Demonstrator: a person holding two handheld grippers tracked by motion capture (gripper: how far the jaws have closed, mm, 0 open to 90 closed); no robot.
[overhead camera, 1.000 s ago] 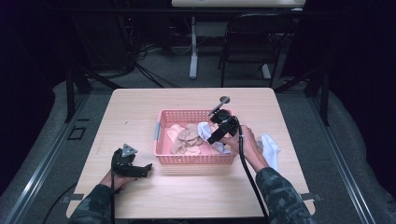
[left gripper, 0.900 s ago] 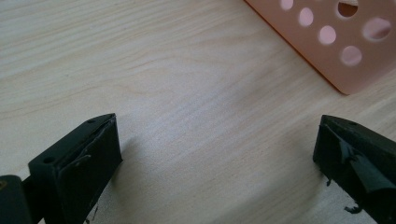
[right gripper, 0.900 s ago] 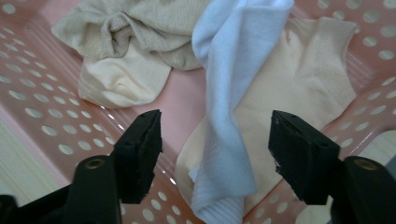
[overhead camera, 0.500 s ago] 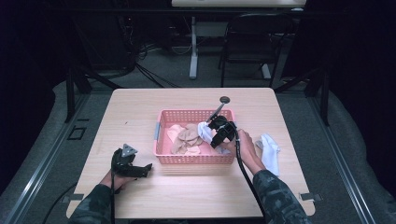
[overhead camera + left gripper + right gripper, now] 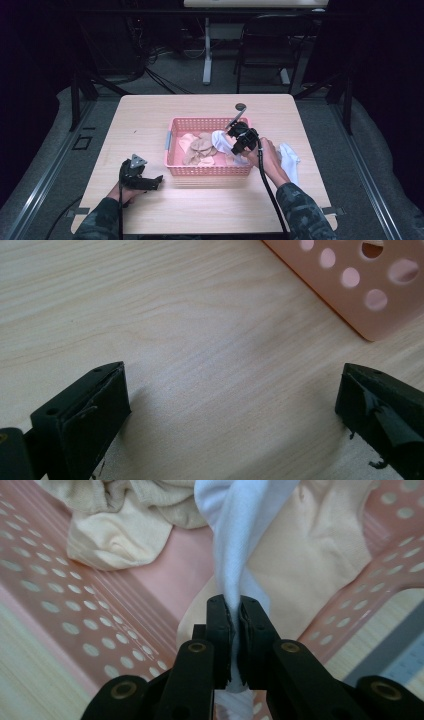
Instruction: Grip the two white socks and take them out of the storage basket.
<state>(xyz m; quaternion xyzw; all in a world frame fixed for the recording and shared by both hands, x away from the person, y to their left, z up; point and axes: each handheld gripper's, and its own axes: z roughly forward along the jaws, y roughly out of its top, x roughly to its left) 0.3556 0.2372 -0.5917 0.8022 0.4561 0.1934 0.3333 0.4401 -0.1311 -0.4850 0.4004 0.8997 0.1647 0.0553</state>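
Observation:
A pink perforated basket [image 5: 174, 129] sits mid-table with beige and cream cloths [image 5: 197, 149] piled in it. My right gripper [image 5: 237, 148] reaches into the basket's right side; its jaws have just closed on a white cloth [image 5: 235, 525], which runs up from between the pads [image 5: 221, 630]. The same white cloth [image 5: 220, 140] lies over the beige pile in the high view. My left gripper [image 5: 150, 183] rests on the table in front of the basket's left corner, open with bare wood between its fingers [image 5: 95, 405]. The basket corner [image 5: 370, 295] shows beyond it.
Another white cloth [image 5: 290, 159] lies on the table right of the basket, beside the right hand. A small dark round object [image 5: 240, 106] sits behind the basket. The wooden table [image 5: 150, 115] is surrounded by dark floor, with chairs and cables behind it.
My right gripper has dipped into the basket's right side and closed its jaws on the white cloth. The left gripper has stayed where it was.

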